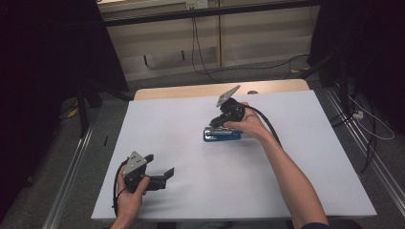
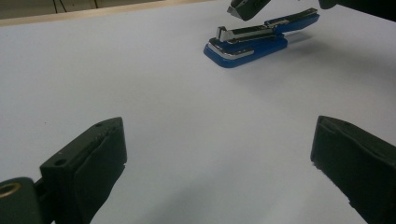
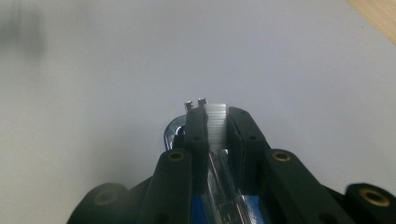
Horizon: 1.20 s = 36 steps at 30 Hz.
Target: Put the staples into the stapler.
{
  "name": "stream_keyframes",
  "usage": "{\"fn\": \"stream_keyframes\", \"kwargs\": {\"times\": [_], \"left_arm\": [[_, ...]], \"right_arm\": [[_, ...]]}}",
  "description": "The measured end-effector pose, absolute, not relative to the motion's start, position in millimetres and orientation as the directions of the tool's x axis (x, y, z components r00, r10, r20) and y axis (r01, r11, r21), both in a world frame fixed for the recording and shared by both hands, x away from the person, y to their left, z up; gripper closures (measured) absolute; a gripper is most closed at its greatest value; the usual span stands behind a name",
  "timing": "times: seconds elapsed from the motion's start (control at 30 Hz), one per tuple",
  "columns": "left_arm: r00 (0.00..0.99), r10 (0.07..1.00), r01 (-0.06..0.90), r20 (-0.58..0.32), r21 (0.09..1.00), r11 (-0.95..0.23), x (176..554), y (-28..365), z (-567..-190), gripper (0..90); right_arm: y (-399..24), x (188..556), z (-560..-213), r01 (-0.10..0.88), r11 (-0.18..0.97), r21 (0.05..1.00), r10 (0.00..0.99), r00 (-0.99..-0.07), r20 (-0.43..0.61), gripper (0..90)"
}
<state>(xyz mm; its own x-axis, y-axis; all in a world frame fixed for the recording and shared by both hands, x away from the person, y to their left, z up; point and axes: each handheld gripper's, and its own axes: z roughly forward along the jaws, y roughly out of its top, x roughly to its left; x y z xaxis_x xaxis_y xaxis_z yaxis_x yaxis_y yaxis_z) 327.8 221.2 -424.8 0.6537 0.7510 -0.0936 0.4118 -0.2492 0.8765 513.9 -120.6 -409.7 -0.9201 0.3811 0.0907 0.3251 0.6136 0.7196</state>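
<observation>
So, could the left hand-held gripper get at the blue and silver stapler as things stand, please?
Probably yes: the left hand-held gripper is open, with bare white table up to the blue and silver stapler, though the right hand-held gripper already grips its strip of staples.

White table top [image 1: 191, 191] w/ bare wood strip [image 1: 191, 90] along far edge, grey floor [image 1: 157, 78] beyond, black cables [image 1: 198, 52] trailing across it, pale wall panels [image 1: 162, 38] at back, metal rail [image 1: 71, 167] left of table, white cable [image 1: 377, 129] at right
</observation>
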Motion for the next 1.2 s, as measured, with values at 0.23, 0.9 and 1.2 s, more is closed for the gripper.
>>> {"fn": "stream_keyframes", "kwargs": {"times": [0.23, 0.9, 1.2], "left_arm": [[0.659, 0.747, 0.413, -0.094, 0.875, -0.254, 327.7, 219.8, -425.2, 3.7], [0.660, 0.746, 0.412, -0.093, 0.875, -0.255, 328.3, 220.2, -425.5, 3.7], [0.658, 0.747, 0.415, -0.096, 0.874, -0.254, 328.3, 220.2, -425.7, 3.8]], "right_arm": [[-117.4, 514.4, -414.0, 0.320, 0.634, 0.704, 0.360, -0.928, 0.097, 78.9], [-108.3, 516.2, -414.5, 0.216, 0.704, 0.676, 0.271, -0.962, 0.026, 78.9], [-107.2, 517.0, -415.8, 0.187, 0.714, 0.674, 0.246, -0.969, 0.008, 78.9]]}}
